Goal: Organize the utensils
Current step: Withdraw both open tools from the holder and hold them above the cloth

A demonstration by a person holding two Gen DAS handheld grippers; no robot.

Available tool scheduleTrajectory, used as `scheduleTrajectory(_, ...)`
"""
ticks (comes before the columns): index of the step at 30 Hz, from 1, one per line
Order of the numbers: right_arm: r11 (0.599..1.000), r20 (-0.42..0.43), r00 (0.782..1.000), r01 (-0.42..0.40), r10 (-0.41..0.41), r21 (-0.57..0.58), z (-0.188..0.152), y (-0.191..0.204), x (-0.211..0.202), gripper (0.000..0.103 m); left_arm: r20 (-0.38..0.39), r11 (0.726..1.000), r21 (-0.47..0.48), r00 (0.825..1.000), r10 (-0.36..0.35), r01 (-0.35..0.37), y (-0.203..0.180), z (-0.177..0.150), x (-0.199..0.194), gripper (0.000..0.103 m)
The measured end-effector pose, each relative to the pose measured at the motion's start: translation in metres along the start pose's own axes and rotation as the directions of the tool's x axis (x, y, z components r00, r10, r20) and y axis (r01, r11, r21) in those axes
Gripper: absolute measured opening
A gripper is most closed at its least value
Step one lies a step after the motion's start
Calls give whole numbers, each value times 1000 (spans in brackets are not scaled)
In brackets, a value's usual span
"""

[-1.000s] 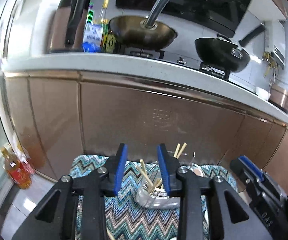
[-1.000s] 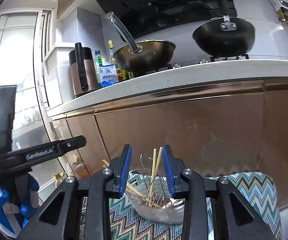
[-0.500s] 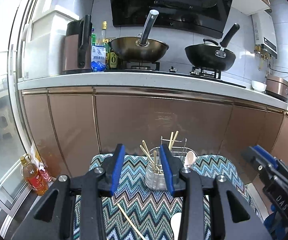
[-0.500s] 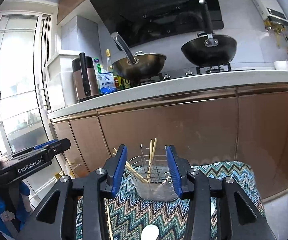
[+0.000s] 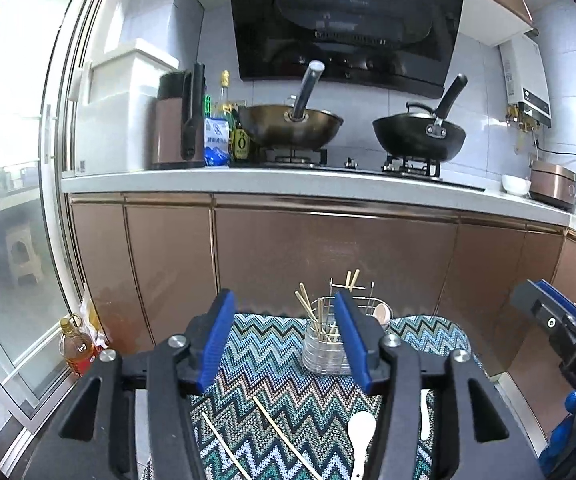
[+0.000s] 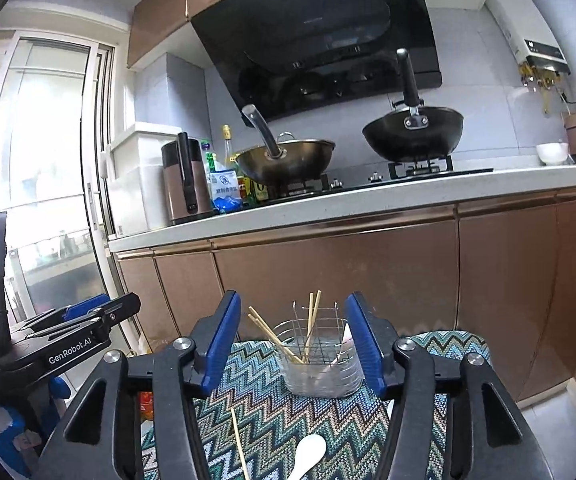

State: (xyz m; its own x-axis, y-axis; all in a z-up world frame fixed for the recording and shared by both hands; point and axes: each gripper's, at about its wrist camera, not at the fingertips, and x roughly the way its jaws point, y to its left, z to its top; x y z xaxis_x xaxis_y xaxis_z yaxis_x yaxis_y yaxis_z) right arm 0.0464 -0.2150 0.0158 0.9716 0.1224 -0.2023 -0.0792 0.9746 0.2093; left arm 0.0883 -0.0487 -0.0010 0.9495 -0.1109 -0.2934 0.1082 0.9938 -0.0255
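The left claw hangs above the zigzag-patterned cloth with its blue pads spread wide and nothing between them. The right claw is likewise wide open and empty, and its body shows at 3 o'clock in the left wrist view.

The clear utensil holder stands at the cloth's far edge, at 12 o'clock from both claws and close to the brown cabinet front. Several chopsticks lean in it, some tipped toward 10 o'clock, and a spoon rests in its right side behind a wire rack.

Loose on the cloth, nearer the cameras, lie two chopsticks running roughly from 11 to 5 o'clock, side by side but apart. A white spoon lies at 5 o'clock from the holder, bowl toward it, with another pale utensil just right of it, partly hidden by the left claw's finger.

Open cloth lies between holder and loose pieces. The cloth's left edge drops toward the floor, where an oil bottle stands at 9 o'clock.
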Motion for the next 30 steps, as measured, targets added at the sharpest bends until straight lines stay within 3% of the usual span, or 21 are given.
scheduleTrajectory(11,1000,63,998,0,1,-19,9,8,-35,71,42,1000,0,999,3,-3,-3,-1,-33,54)
scheduleTrajectory(20,1000,117,993,23,-24,12,13,3,-55,74,54,998,-49,998,29,-26,9,-2,-51,54)
scheduleTrajectory(30,999,108,994,26,-30,33,7,1,-59,76,25,993,-102,998,53,-50,21,-10,-53,55)
